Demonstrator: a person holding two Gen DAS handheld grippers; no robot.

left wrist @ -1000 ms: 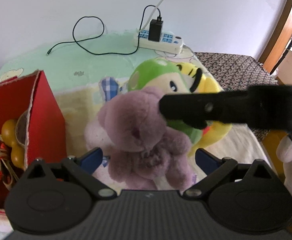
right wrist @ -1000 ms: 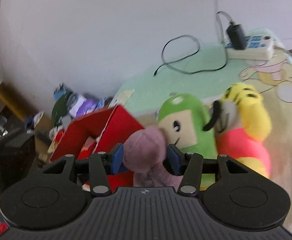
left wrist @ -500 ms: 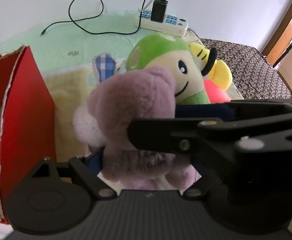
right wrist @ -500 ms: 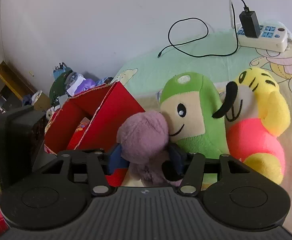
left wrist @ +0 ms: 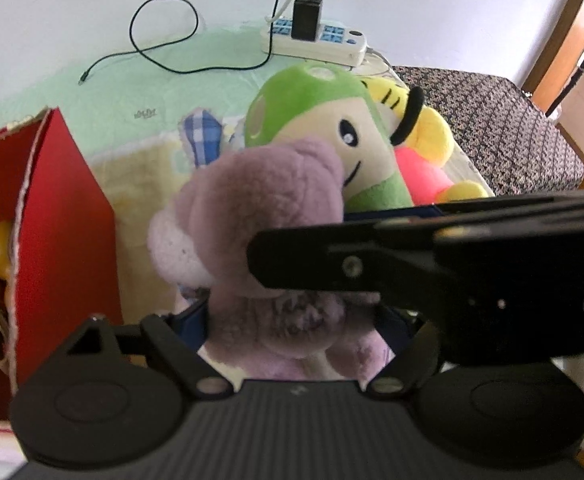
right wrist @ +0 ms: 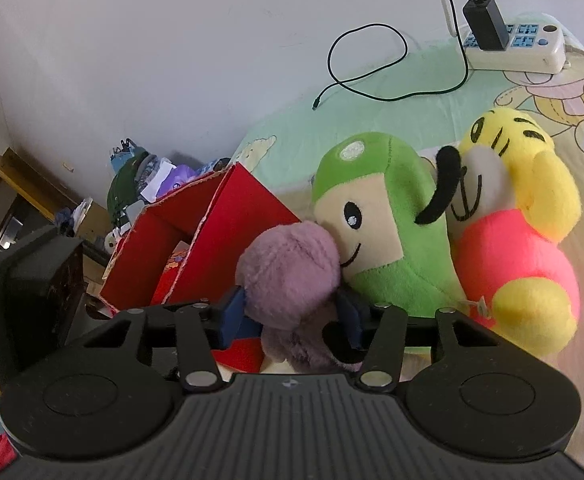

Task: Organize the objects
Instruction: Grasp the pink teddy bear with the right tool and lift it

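A purple plush toy [left wrist: 268, 216] stands upright on the bed, leaning against a green plush [left wrist: 323, 120] with a yellow-and-pink plush [left wrist: 423, 152] behind it. My right gripper [right wrist: 292, 316] is shut on the purple plush [right wrist: 292, 264] around its neck; it crosses the left wrist view from the right as a black bar [left wrist: 431, 264]. My left gripper [left wrist: 295, 324] has its blue pads on either side of the toy's lower body; whether they press it is unclear. The green plush [right wrist: 379, 232] and the yellow plush [right wrist: 511, 216] sit right of the purple one.
An open red cardboard box [left wrist: 56, 216] with ornaments inside stands at the left, also in the right wrist view [right wrist: 212, 240]. A white power strip [left wrist: 319, 40] with a black charger and cable lies by the wall. A dark patterned blanket [left wrist: 491, 120] covers the right side.
My right gripper came in from the right and settled on the purple plush's neck. My left gripper moved closer, its pads now along the toy's lower body. The toy stands more upright.
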